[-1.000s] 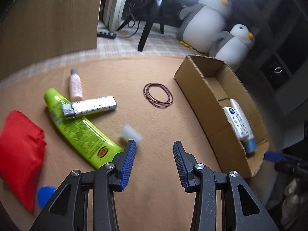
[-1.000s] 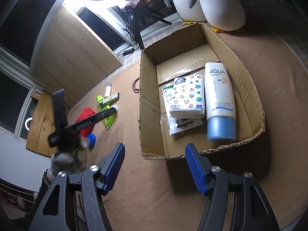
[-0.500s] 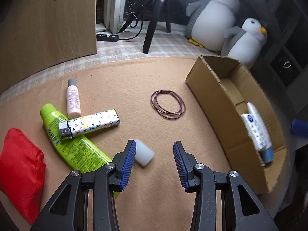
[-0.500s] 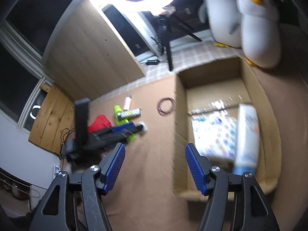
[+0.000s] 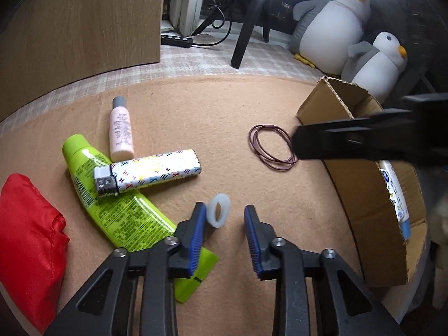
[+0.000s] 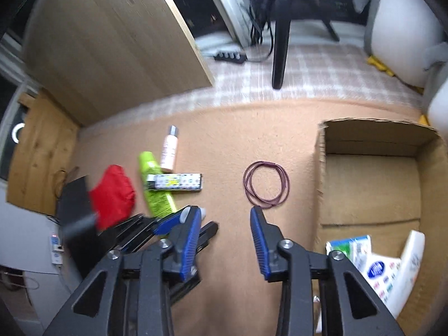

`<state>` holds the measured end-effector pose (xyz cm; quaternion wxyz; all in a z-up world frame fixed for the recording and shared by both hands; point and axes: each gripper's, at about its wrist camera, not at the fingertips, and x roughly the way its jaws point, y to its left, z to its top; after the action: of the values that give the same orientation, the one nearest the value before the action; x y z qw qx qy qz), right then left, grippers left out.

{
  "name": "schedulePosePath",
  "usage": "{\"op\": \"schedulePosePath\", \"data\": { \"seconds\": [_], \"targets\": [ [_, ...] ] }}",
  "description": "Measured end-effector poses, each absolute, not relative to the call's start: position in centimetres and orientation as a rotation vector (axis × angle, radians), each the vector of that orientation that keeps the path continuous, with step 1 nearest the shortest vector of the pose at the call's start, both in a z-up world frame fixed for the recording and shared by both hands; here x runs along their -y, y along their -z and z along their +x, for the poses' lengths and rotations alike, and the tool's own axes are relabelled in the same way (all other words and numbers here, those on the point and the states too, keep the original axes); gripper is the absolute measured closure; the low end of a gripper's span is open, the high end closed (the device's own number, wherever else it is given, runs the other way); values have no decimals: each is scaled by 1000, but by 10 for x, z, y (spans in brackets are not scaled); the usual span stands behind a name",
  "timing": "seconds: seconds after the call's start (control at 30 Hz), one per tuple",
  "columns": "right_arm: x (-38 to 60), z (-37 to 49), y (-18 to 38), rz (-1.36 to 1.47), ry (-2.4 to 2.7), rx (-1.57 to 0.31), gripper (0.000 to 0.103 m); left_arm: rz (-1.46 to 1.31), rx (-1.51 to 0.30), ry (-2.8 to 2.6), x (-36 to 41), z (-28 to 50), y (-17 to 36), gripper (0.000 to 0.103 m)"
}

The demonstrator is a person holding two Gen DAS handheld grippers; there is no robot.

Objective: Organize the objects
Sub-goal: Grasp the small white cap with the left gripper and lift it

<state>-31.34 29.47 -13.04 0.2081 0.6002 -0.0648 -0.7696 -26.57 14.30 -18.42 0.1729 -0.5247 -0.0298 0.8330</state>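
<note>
Now, in the left wrist view, the left gripper (image 5: 225, 225) has just been closing, but its jaws are not yet pressing the small white ring (image 5: 218, 214), which lies on the tan mat (image 5: 196, 112) against the left pad. In the right wrist view, the right gripper (image 6: 225, 239) – also just closing – holds nothing; the hair ties (image 6: 266, 188) lie ahead, left of the cardboard box (image 6: 364, 190).

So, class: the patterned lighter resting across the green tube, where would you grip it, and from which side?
Grip the patterned lighter across its long flat sides at mid-body, coming down from above. It lies flat, one end propped on the green tube, so its narrow width probably suits the jaws best; the metal head end looks less even.
</note>
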Motion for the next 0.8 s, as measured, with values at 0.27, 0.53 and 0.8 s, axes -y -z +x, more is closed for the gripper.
{"op": "schedulePosePath", "data": {
  "seconds": [0.27,0.53,0.8],
  "targets": [
    [-270,-341,165,1805,2177,60,77,-1476,122,-2346,-134,-262,182,84],
    [-260,-350,186,1871,2193,-54,77,-1461,149,-2337,-133,-264,182,84],
    [-259,-340,187,1831,2210,-170,98,-1467,146,-2351,-133,-268,183,93]
  ]
}}
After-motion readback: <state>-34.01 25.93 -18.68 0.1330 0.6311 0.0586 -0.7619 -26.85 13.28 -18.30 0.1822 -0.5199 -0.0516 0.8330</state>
